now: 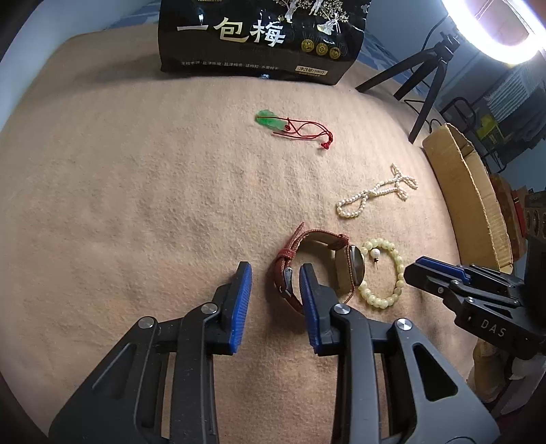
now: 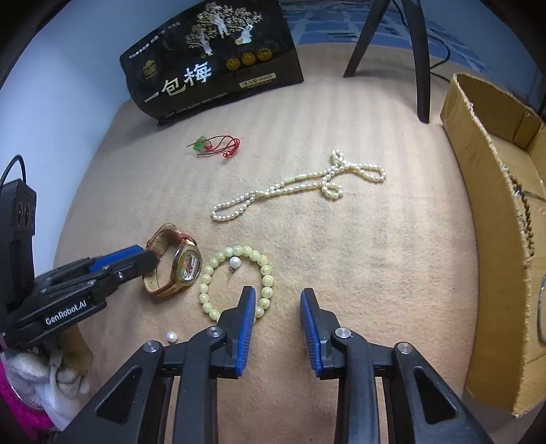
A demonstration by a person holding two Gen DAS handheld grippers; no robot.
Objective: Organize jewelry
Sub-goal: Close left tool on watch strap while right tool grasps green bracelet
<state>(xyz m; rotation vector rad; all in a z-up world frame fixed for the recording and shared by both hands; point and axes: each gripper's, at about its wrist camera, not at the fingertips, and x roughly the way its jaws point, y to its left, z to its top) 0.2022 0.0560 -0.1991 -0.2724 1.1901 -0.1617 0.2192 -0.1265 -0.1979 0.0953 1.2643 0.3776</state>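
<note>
A watch [image 1: 320,263] with a red-brown strap lies on its side on the tan cloth; it also shows in the right wrist view [image 2: 174,261]. My left gripper [image 1: 274,273] is open, its right finger inside the strap loop. A pale green bead bracelet [image 1: 382,273] lies beside the watch, with a pearl earring [image 1: 375,254] inside it. My right gripper [image 2: 278,297] is open and empty, its left finger at the bracelet [image 2: 235,281]. A pearl necklace [image 2: 300,186] and a jade pendant on red cord [image 2: 216,145] lie farther back. A loose pearl [image 2: 171,337] lies near me.
A cardboard box [image 2: 491,218] stands at the right with beads and a bangle inside. A black snack bag [image 2: 211,65] stands at the back. Tripod legs [image 2: 419,58] and a ring light [image 1: 494,30] stand at the back right.
</note>
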